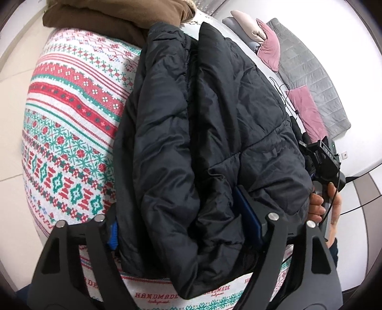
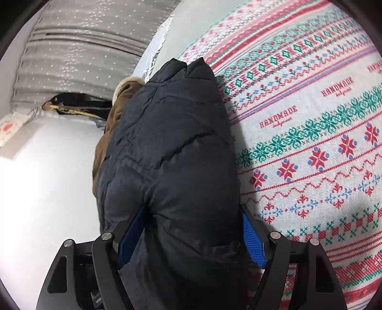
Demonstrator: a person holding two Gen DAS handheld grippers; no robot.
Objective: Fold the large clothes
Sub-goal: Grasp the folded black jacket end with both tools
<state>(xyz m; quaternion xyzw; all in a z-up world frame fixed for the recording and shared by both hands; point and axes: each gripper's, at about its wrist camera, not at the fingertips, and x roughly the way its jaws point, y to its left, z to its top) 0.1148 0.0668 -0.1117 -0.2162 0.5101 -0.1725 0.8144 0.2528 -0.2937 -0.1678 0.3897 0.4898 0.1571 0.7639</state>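
Between my left gripper's (image 1: 185, 230) blue pads: bunched black quilted puffer jacket (image 1: 203, 119), clamped, draped ahead over patterned red-green-white knit cloth (image 1: 71, 119). Right view: right gripper (image 2: 192, 238) likewise clamps the jacket; brown garment (image 2: 114, 114) beyond-left.

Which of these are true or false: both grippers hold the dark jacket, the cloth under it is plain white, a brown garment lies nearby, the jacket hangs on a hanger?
1. Both grippers hold the dark jacket. True: the left gripper and right gripper each have it bunched between their blue pads.
2. The cloth under it is plain white. False: the cloth has red and green knit-style patterns.
3. A brown garment lies nearby. True, beyond the jacket.
4. The jacket hangs on a hanger. False: it lies folded on the cloth.
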